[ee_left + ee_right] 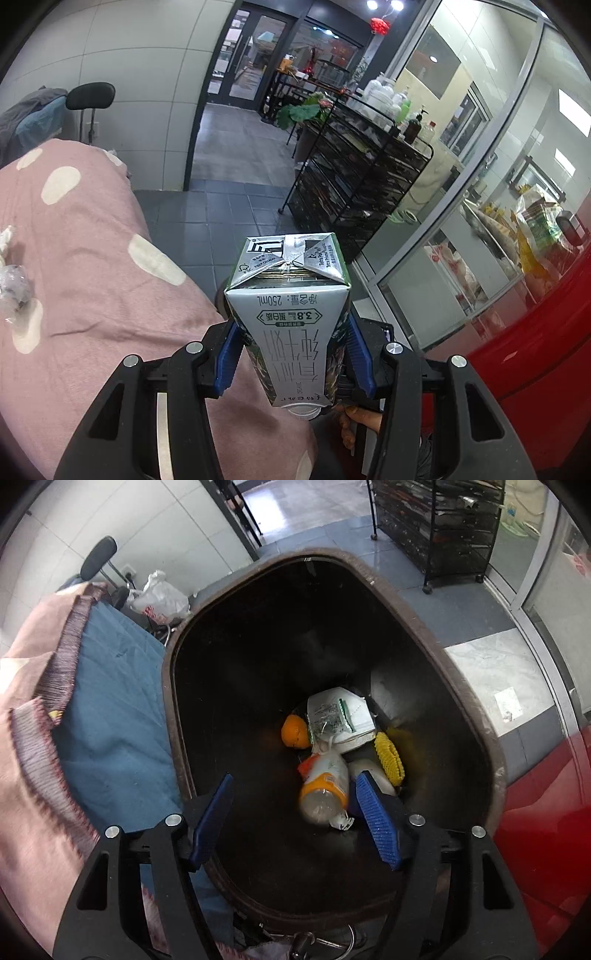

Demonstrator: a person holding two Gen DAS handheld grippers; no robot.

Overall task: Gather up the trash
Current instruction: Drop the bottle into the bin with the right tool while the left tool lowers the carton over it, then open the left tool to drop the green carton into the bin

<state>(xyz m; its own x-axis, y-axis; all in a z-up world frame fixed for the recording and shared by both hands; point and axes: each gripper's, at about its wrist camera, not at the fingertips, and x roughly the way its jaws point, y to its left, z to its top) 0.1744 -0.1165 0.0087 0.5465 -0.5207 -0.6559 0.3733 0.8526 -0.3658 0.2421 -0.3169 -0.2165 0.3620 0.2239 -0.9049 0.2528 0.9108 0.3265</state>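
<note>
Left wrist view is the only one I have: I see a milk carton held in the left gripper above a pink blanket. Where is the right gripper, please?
Observer: The right gripper is open and empty, pointing down into a dark bin.
Operator: Is there something in this bin already?
Observer: Yes. At the bottom lie a plastic bottle, a white face mask and an orange.
Operator: Is the bottle between its fingers?
Observer: No, it lies blurred, well below the fingers, not touched by them.
Operator: What is beside the bin?
Observer: A blue quilt lies against its left rim.
</note>
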